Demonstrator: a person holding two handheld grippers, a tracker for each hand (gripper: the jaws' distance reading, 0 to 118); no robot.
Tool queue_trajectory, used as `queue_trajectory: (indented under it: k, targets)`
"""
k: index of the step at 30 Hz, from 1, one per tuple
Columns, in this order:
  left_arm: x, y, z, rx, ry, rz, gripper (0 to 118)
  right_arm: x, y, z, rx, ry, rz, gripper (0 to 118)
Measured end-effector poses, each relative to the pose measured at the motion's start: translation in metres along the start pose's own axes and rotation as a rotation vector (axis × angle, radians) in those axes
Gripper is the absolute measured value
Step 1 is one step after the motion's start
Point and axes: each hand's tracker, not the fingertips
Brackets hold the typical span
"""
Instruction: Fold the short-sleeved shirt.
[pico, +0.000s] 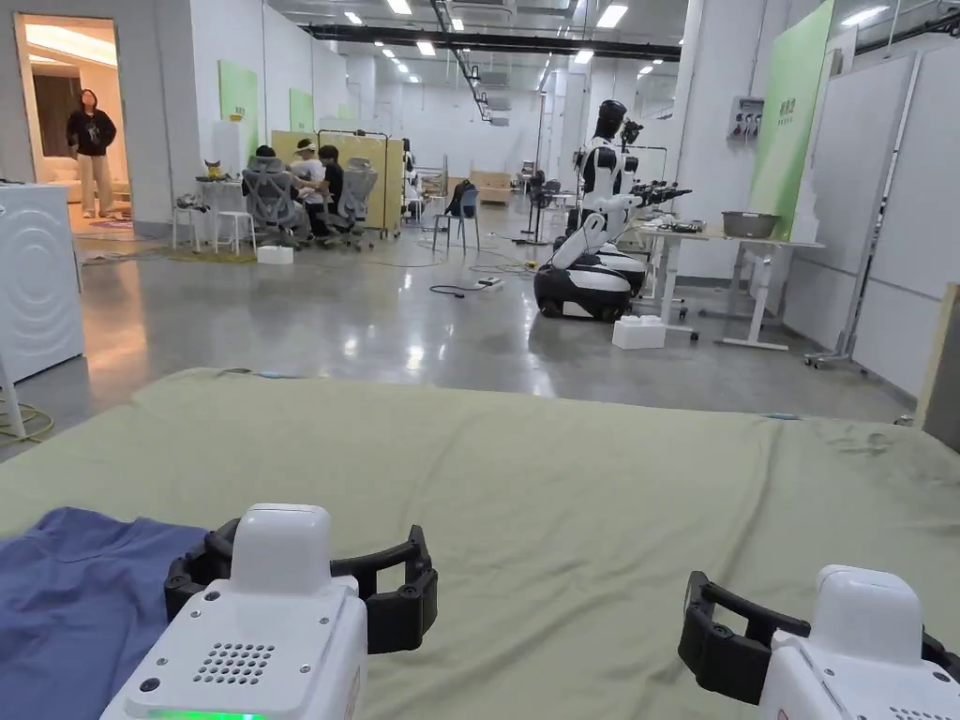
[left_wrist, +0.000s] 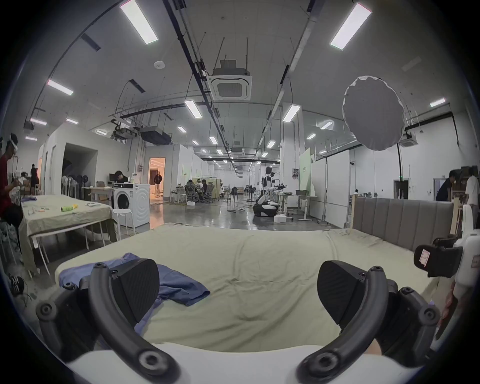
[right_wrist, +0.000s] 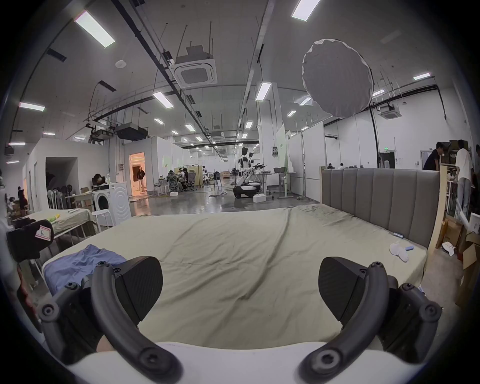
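Left tool (left_wrist: 237, 291), jaws spread wide and gripping nothing, hangs low over the near edge of a bed (left_wrist: 259, 259) draped in pale green sheeting. A crumpled blue short-sleeved shirt (left_wrist: 179, 285) lies at the bed's near left corner, just beside that tool's left jaw. Right tool (right_wrist: 240, 288), likewise released and empty, hovers farther right above bare sheet.

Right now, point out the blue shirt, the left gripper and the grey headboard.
blue shirt (left_wrist: 181, 285): left gripper view, its crumpled middle.
left gripper (left_wrist: 237, 293): left gripper view, gap midway between its open fingertips.
grey headboard (right_wrist: 381, 202): right gripper view, a padded panel.
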Motion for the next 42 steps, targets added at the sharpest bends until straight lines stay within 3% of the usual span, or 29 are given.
queue_trajectory:
  k: [2, 3, 5, 7, 10, 11, 12, 13, 15, 18, 19, 21, 22, 23, 24, 26, 28, 29, 33, 37, 42]
  targets:
    - [0.006, 0.005, 0.0, -0.003, 0.023, -0.087, 118, -0.005, 0.003, 0.0, 0.017, -0.005, 0.046, 118]
    - [0.011, 0.007, -0.001, -0.001, 0.035, -0.156, 118, -0.011, 0.004, 0.0, 0.036, -0.004, 0.13, 118]
    - [0.026, 0.008, -0.001, 0.014, 0.046, -0.356, 118, -0.03, 0.001, 0.001, 0.063, 0.015, 0.398, 118]
    - [0.046, -0.003, 0.002, 0.043, -0.034, -0.694, 118, -0.057, -0.019, 0.008, 0.157, 0.023, 0.842, 118]
    - [0.072, -0.07, 0.004, 0.179, 0.006, -1.57, 118, -0.08, -0.088, 0.012, 0.288, 0.035, 1.768, 118]
    - [0.073, -0.091, 0.003, 0.245, 0.067, -1.78, 118, -0.079, -0.104, 0.011, 0.249, 0.037, 1.936, 118]
    - [0.072, -0.103, 0.001, 0.266, 0.068, -1.874, 118, -0.078, -0.117, 0.01, 0.191, 0.085, 2.028, 118]
    - [0.072, -0.109, 0.002, 0.238, -0.002, -1.858, 118, -0.079, -0.123, 0.009, 0.122, 0.163, 2.025, 118]
    - [0.07, -0.098, -0.001, 0.079, -0.105, -1.553, 118, -0.083, -0.112, 0.006, 0.02, 0.263, 1.703, 118]
    - [0.048, -0.043, -0.008, -0.061, -0.046, -0.839, 118, -0.067, -0.063, 0.001, 0.011, 0.223, 1.06, 118]
    - [0.031, -0.018, -0.01, -0.095, -0.027, -0.548, 118, -0.056, -0.044, -0.002, 0.027, 0.162, 0.802, 118]
    - [-0.012, 0.006, -0.012, -0.113, -0.023, 0.06, 118, -0.022, -0.011, -0.005, 0.03, 0.097, 0.183, 118]
    - [-0.032, 0.007, -0.014, -0.117, -0.053, 0.319, 118, 0.001, -0.003, -0.006, 0.004, 0.167, -0.137, 118]
    - [-0.044, 0.009, -0.016, -0.103, -0.098, 0.432, 118, 0.018, -0.001, -0.008, -0.012, 0.24, -0.344, 118]
    - [-0.047, 0.005, -0.015, -0.09, -0.104, 0.458, 118, 0.027, 0.001, -0.008, -0.018, 0.27, -0.443, 118]
    - [-0.039, 0.005, -0.009, -0.03, -0.037, 0.258, 118, 0.027, 0.002, -0.006, 0.003, 0.151, -0.354, 118]
    - [-0.022, 0.002, -0.001, 0.057, -0.036, 0.042, 118, 0.019, 0.003, -0.004, 0.035, 0.126, -0.197, 118]
    - [-0.017, 0.002, 0.003, 0.071, -0.029, 0.007, 118, 0.018, 0.005, -0.003, 0.035, 0.116, -0.163, 118]
    - [-0.001, 0.002, 0.005, 0.041, -0.095, 0.01, 118, 0.01, 0.009, 0.0, 0.047, 0.102, -0.148, 118]
    - [0.0, 0.001, 0.002, 0.002, -0.117, 0.046, 118, 0.0, 0.009, 0.003, 0.058, 0.066, -0.056, 118]
    - [-0.005, 0.0, 0.001, -0.004, -0.092, 0.049, 118, 0.001, 0.01, 0.003, 0.06, 0.078, -0.065, 118]
